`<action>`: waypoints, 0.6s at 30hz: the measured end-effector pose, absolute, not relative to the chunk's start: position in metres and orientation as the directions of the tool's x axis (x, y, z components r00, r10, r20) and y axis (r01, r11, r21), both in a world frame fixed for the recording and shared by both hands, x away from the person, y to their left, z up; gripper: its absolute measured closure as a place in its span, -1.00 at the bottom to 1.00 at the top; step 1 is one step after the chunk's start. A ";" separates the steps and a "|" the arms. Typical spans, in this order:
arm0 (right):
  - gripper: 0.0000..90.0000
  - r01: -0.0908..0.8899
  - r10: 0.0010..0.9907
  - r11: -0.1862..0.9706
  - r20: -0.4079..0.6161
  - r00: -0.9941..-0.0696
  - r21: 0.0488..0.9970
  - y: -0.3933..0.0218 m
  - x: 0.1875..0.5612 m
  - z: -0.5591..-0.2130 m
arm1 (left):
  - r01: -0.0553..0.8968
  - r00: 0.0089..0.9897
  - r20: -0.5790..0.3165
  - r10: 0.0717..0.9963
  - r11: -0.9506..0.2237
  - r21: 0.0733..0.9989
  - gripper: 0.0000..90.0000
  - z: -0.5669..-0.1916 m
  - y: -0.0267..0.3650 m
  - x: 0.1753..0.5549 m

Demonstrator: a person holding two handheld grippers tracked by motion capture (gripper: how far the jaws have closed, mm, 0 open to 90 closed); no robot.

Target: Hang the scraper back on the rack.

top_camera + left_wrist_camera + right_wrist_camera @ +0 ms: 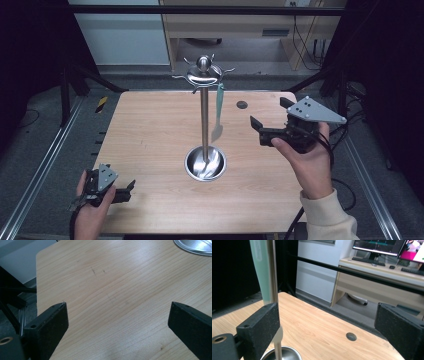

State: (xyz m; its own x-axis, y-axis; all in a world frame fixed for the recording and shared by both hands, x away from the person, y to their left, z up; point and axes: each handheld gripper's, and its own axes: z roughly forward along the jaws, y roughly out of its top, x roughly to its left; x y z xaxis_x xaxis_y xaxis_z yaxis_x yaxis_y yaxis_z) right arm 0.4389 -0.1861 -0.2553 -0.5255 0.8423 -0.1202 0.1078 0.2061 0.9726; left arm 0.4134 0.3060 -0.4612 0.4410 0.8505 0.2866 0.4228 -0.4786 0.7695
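Observation:
A steel stand [204,115] rises from a round bowl base [205,163] at the table's middle, with hooks around its top. A utensil with a teal handle [219,99] hangs from a hook just right of the pole, metal end down. My right gripper [270,112] floats to the right of the utensil, apart from it, jaws open and empty. In the right gripper view the pole [272,272] and the teal handle [260,270] stand behind the left jaw of the right gripper [328,308]. My left gripper [128,191] rests open at the front left corner of the table; between its jaws lies bare wood [117,307].
The wooden table [150,130] has a small dark hole [242,104] at the back right. The base's rim [195,246] sits at the top right of the left gripper view. Black frame bars and rails surround the table. A desk with monitors stands behind.

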 end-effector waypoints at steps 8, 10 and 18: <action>-0.87 0.107 0.827 0.227 -0.133 -0.546 0.968 -0.190 0.433 -0.276 | 0.422 0.440 0.288 0.851 -0.479 0.770 -0.94 -0.461 0.306 0.413; -0.87 0.115 0.827 0.227 -0.129 -0.547 0.967 -0.191 0.432 -0.281 | 0.423 0.441 0.288 0.850 -0.480 0.769 -0.94 -0.462 0.305 0.413; -0.84 0.140 0.823 0.256 -0.140 -0.550 0.957 -0.191 0.429 -0.302 | 0.422 0.449 0.288 0.846 -0.485 0.766 -0.94 -0.462 0.304 0.414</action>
State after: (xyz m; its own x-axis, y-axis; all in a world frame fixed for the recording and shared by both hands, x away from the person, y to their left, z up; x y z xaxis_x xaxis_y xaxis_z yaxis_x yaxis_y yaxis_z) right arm 0.4289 -0.1908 -0.3022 -0.5501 0.8233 -0.1399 0.1396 0.2558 0.9566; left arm 0.4137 0.3044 -0.4621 0.4488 0.8459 0.2883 0.4223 -0.4850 0.7658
